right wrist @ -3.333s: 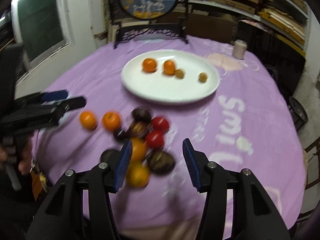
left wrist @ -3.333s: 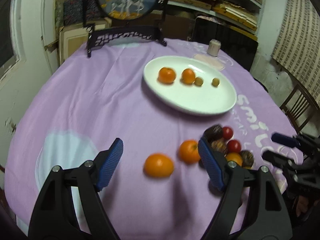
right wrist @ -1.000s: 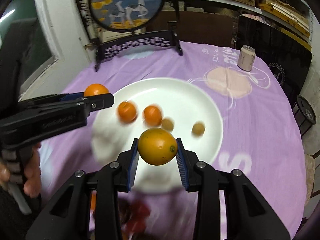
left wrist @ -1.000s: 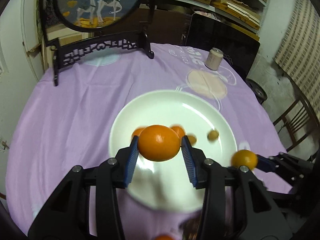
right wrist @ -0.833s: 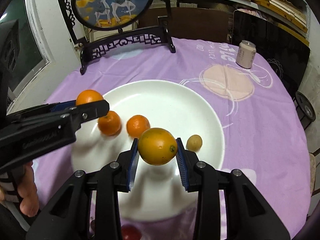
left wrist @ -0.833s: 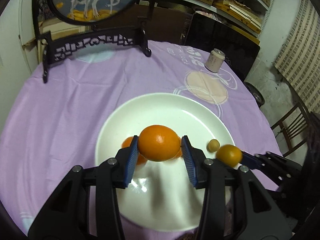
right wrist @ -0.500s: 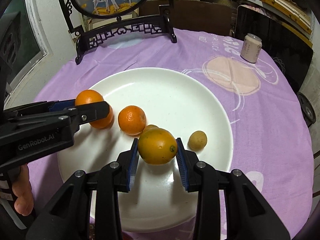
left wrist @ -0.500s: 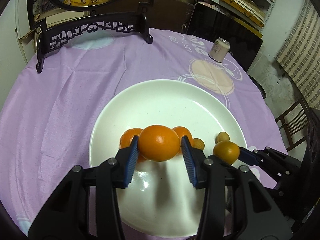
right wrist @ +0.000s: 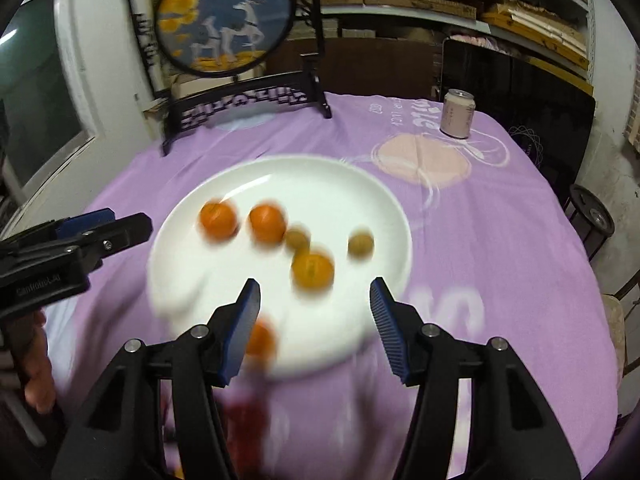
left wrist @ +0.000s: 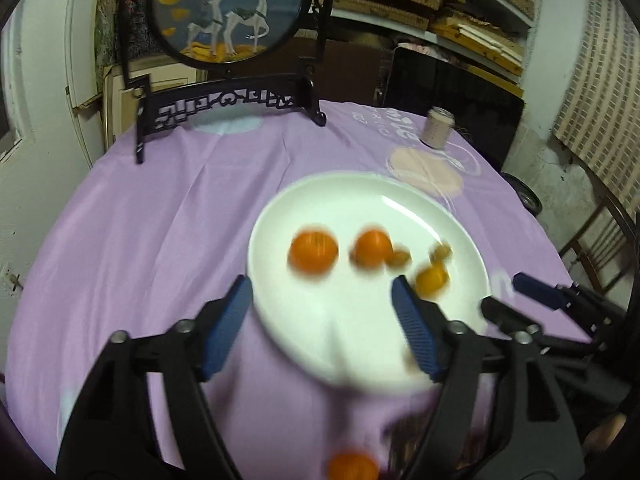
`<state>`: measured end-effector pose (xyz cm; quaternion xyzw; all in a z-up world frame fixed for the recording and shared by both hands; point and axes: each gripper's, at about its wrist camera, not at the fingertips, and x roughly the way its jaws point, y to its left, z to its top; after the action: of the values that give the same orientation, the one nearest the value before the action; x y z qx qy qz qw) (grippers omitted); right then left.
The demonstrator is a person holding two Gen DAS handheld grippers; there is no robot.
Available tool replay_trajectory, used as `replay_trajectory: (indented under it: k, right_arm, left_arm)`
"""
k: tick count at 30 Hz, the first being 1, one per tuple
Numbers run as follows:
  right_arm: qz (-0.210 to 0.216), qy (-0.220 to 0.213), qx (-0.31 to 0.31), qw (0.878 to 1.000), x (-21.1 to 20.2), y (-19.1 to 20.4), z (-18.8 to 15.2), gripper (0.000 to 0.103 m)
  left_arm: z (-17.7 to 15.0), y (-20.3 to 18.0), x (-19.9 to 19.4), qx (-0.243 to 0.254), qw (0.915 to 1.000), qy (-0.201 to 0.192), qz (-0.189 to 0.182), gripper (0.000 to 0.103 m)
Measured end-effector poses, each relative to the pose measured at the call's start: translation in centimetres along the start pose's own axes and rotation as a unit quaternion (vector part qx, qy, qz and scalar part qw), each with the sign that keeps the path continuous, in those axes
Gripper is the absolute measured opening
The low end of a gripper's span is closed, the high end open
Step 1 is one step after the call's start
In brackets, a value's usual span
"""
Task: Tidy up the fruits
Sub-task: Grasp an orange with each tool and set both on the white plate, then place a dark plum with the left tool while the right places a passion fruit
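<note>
A white oval plate (left wrist: 352,200) (right wrist: 304,168) sits on the purple tablecloth. On it lie two oranges (left wrist: 314,251) (right wrist: 218,218), a yellower orange (left wrist: 431,278) (right wrist: 312,270) and two small brownish fruits (right wrist: 361,245). My left gripper (left wrist: 322,322) is open and empty over the plate's near left rim. My right gripper (right wrist: 314,320) is open and empty over the plate's near edge. One orange (left wrist: 352,465) (right wrist: 260,338) lies on the cloth near the plate's front. Both views are blurred.
A round painted screen on a black stand (left wrist: 228,12) (right wrist: 224,20) stands at the table's far side. A pale drink can (left wrist: 438,132) (right wrist: 458,114) stands far right. Dark and red fruits (right wrist: 244,412) lie blurred on the cloth in front. A chair (left wrist: 600,240) stands at right.
Both grippers have opened and let go of their oranges, which now lie on the plate. Both grippers have pulled back and up from the plate.
</note>
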<state>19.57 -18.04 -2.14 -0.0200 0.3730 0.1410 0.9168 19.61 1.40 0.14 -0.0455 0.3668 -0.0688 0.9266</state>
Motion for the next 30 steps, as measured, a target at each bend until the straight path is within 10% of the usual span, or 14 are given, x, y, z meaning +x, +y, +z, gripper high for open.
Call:
replay_trajectory:
  k: [7, 19, 22, 30]
  right_arm:
    - [0.037, 0.058, 0.002, 0.998, -4.9, 0.7, -9.3, 0.06]
    - [0.012, 0.09, -0.042, 0.995, -1.6, 3.3, -11.7, 0.063]
    - [0.013, 0.077, -0.061, 0.995, -1.3, 4.1, -11.5, 0.045]
    - [0.009, 0.066, -0.015, 0.998, -5.1, 2.3, -12.6, 0.045]
  left_arm:
    - [-10.5, 0.1, -6.3, 0.034, 0.997, 0.042, -0.054, 0.078]
    - [-14.7, -1.9, -8.1, 0.064, 0.9894, 0.091, -0.093, 0.084]
    - [-15.5, -2.8, -8.0, 0.071, 0.9864, 0.105, -0.105, 0.084]
    - [-16.4, -5.2, -7.7, 0.095, 0.9801, 0.122, -0.124, 0.084]
